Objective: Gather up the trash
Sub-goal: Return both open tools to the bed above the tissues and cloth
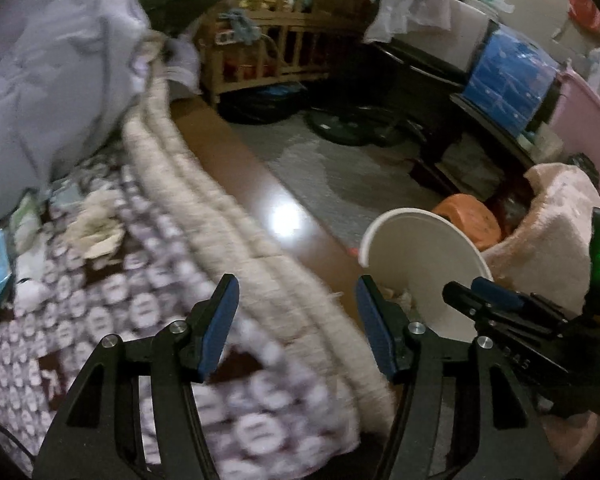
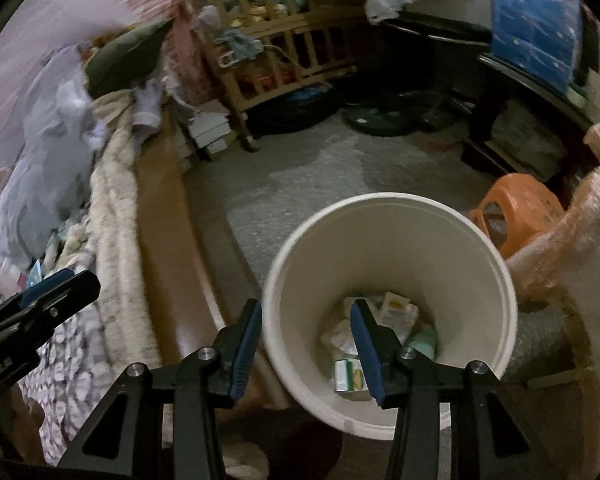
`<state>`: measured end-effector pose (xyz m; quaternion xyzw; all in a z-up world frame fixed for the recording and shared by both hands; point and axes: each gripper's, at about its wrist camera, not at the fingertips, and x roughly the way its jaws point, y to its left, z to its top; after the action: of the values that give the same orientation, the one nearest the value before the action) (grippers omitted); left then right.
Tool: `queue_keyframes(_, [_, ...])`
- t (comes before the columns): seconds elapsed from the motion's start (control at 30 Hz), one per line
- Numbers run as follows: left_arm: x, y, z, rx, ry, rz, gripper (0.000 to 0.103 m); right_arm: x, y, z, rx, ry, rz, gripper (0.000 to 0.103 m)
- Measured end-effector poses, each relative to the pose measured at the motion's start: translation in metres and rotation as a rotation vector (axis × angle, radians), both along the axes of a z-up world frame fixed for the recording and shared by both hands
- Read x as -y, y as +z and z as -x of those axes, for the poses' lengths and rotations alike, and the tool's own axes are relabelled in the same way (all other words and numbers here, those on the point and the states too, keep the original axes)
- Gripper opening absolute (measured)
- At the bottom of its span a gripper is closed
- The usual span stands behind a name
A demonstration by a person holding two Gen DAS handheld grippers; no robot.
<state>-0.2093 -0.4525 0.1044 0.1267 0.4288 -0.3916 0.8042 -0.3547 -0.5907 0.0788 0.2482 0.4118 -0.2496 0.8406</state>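
Clearly the white bucket (image 2: 388,312) sits on the floor beside the bed, with cartons and wrappers (image 2: 364,340) already at its bottom. Right gripper (image 2: 306,344) hangs over its near rim, jaws spread and empty, 1 finger inside the mouth and 1 outside. Left gripper (image 1: 298,324) hovers over the patterned blanket (image 1: 100,312), jaws likewise apart and holding nothing. Remaining litter, seemingly crumpled paper (image 1: 94,228) though blurred, lies ahead and to the left of the left jaws, so that hand is nearer.
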Motion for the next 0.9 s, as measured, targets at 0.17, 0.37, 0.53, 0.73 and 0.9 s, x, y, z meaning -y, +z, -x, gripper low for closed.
queue_keyframes(0.17, [-0.035, 0.002, -0.016, 0.018, 0.074, -0.004, 0.059, -0.029, 0.011, -0.021, 0.018, 0.069, 0.018, 0.044])
queue_keyframes(0.37, [-0.088, 0.001, -0.041, 0.025, 0.171, -0.019, 0.059, -0.068, 0.020, -0.053, 0.041, 0.176, 0.017, 0.044])
queue_keyframes(0.53, [-0.138, -0.002, -0.065, 0.032, 0.256, -0.041, 0.059, -0.107, 0.019, -0.087, 0.041, 0.276, 0.009, 0.044])
queue_keyframes(0.73, [-0.198, -0.014, -0.096, 0.010, 0.371, -0.070, 0.059, -0.146, 0.014, -0.128, 0.035, 0.375, 0.000, 0.044])
queue_keyframes(0.9, [-0.233, -0.022, -0.115, -0.053, 0.433, -0.034, 0.059, -0.165, 0.011, -0.164, 0.030, 0.436, 0.001, 0.044])
